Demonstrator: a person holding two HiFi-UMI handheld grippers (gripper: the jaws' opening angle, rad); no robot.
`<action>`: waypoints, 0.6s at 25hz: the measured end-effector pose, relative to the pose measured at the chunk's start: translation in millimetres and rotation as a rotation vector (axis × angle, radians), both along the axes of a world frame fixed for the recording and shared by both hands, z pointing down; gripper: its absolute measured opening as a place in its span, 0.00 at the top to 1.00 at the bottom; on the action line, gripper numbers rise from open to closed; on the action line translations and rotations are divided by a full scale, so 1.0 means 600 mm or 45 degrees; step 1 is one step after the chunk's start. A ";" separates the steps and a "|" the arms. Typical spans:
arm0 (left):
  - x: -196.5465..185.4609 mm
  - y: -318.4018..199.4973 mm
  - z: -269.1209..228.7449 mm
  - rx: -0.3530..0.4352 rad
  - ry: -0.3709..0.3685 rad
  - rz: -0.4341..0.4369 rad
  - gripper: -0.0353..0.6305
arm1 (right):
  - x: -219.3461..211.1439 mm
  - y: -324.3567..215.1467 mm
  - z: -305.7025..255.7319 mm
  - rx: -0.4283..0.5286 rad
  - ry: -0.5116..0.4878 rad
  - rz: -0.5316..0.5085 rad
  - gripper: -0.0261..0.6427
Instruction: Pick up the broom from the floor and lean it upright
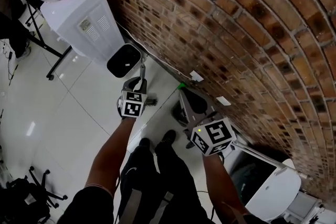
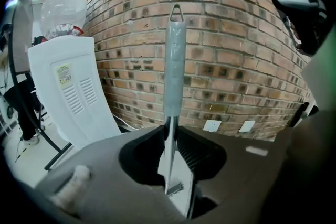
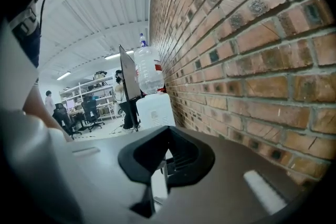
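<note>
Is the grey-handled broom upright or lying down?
Upright: the grey broom handle rises vertically from the left gripper before the red brick wall.

Head view looks steeply down beside the brick wall (image 1: 236, 34). Both gripper views sit close to it, sharing the water dispenser (image 1: 79, 18).

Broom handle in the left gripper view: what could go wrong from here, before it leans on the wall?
1. The left gripper is shut on the broom at its thin metal shaft, below the grey grip; the smooth shaft may slip or swing.
2. The water dispenser stands close to the left, so the handle could knock it.
3. The tiled floor looks glossy; a leaned broom might slide down the brick wall.
</note>
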State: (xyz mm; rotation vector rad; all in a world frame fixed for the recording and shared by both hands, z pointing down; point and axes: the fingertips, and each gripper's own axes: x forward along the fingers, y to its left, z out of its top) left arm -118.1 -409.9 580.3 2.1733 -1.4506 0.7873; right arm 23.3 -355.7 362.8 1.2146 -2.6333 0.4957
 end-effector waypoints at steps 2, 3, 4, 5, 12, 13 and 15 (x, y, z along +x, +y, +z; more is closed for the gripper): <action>0.028 -0.031 0.002 -0.005 -0.002 0.003 0.83 | 0.022 -0.018 0.004 -0.006 0.007 0.014 0.95; 0.044 -0.044 0.003 -0.008 -0.001 0.015 0.83 | 0.031 -0.026 0.007 -0.010 0.011 0.027 0.95; 0.061 -0.056 0.006 -0.011 0.004 0.035 0.83 | 0.039 -0.033 0.009 -0.014 0.017 0.041 0.95; 0.079 -0.069 0.009 -0.010 0.014 0.058 0.83 | 0.046 -0.039 0.010 -0.016 0.027 0.056 0.95; 0.166 -0.162 0.007 -0.025 0.078 0.183 0.83 | 0.086 -0.096 0.008 -0.026 0.089 0.202 0.95; 0.176 -0.174 0.012 -0.026 0.088 0.201 0.83 | 0.090 -0.101 0.010 -0.033 0.096 0.224 0.95; 0.192 -0.196 0.020 -0.035 0.101 0.236 0.83 | 0.096 -0.110 0.014 -0.046 0.105 0.269 0.95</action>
